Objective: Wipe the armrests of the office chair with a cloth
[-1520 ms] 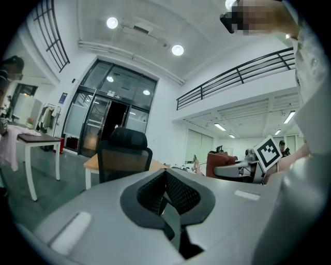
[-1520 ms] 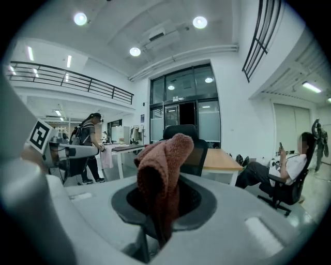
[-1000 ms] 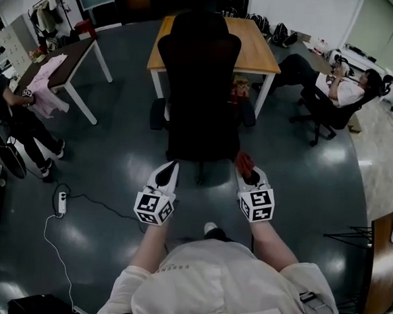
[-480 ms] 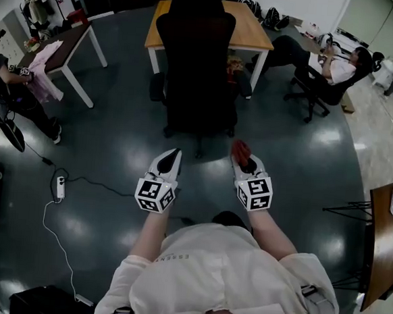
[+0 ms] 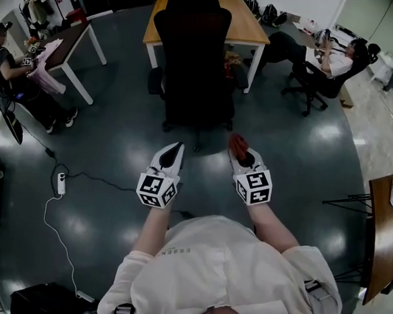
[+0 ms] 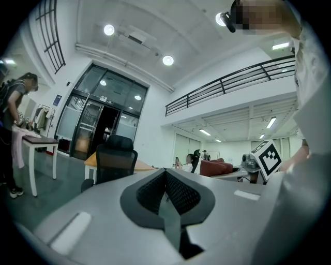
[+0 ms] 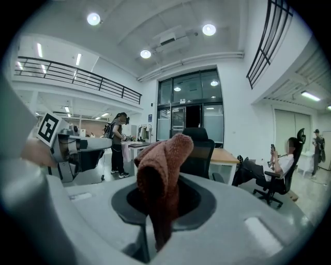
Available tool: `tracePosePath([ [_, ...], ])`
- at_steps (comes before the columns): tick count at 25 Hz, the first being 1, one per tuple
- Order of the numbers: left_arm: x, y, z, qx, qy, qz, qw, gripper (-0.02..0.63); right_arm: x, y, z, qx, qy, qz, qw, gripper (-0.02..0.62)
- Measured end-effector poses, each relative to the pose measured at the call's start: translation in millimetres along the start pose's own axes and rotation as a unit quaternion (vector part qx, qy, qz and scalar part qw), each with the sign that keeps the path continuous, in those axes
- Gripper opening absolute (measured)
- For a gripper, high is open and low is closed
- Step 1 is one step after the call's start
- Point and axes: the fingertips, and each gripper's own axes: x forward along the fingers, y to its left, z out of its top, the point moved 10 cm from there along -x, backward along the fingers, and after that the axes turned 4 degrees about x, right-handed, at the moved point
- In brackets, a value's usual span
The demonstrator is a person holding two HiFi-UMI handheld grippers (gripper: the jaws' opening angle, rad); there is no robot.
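While the office chair (image 5: 195, 65) stands well apart on the far side, by the wooden counter (image 5: 250, 30), the right tongs (image 5: 240, 152) are clenched on a red-brown cloth (image 5: 235, 142); left tongs (image 5: 172, 152) closed w/ nothing between, both over the floor (image 5: 115, 153)
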Motion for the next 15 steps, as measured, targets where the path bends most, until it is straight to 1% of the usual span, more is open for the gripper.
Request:
tracePosePath([
  [6, -1.1, -11.6, -4.5, 0.002, 0.002, -0.006, 1.0, 0.017, -10.2, -3.9, -1.2, -0.006, -0.004, -0.003, 1.0, 0.054],
  [9, -4.3, -10.0, -6.0, 0.004, 0.003, -0.004, 1.0, 0.017, -9.3, -1.3, -4.1, -0.005, -0.004, -0.002, 1.0, 0.054],
  [15, -7.4, -14.1, -10.9, 0.003, 0.008, -0.007, 0.9999, 0.017, -13.6, 3.3, -14.1, -0.002, 0.012, 0.005, 1.0, 0.054],
])
